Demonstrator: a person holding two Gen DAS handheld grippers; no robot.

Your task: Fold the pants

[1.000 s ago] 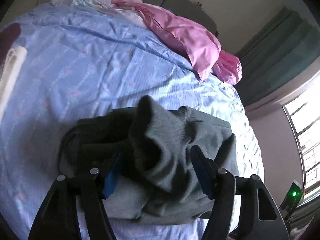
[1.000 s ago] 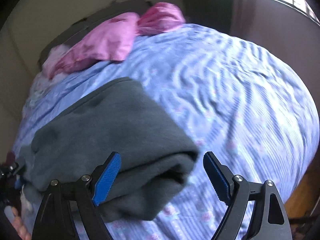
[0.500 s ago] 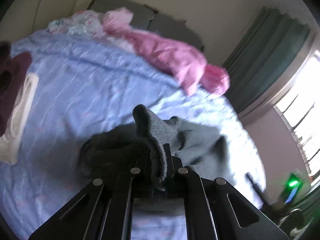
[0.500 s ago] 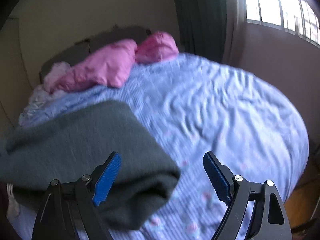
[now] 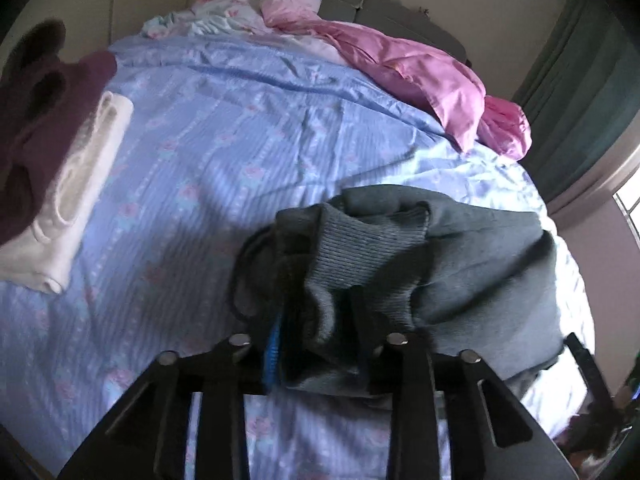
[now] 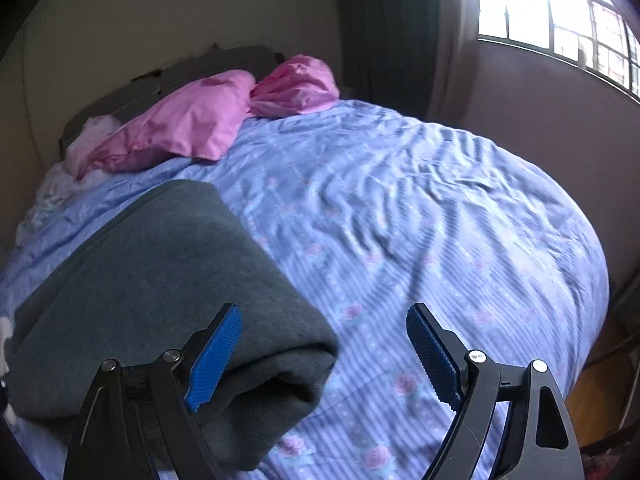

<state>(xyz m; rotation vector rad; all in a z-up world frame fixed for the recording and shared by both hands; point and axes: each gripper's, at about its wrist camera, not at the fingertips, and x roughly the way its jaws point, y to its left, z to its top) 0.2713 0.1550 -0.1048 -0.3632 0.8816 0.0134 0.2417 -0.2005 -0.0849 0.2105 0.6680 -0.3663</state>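
The grey pants [image 5: 472, 264] lie folded on the blue bedsheet [image 5: 240, 152]. My left gripper [image 5: 320, 340] is shut on a bunched end of the pants with a ribbed cuff, which is lifted off the bed. In the right wrist view the folded pants [image 6: 160, 280] lie at the lower left. My right gripper [image 6: 324, 352] is open and empty; its left finger is over the pants' near corner, its right finger over bare sheet.
Pink bedding [image 5: 420, 72] lies at the head of the bed, also in the right wrist view [image 6: 208, 124]. A folded maroon garment [image 5: 44, 128] and a cream one [image 5: 76, 200] sit at the left. A window [image 6: 560, 20] is at the right.
My left gripper closed on the bunched pants end and lifted it. My right gripper stayed open and drew slightly back from the folded pants.
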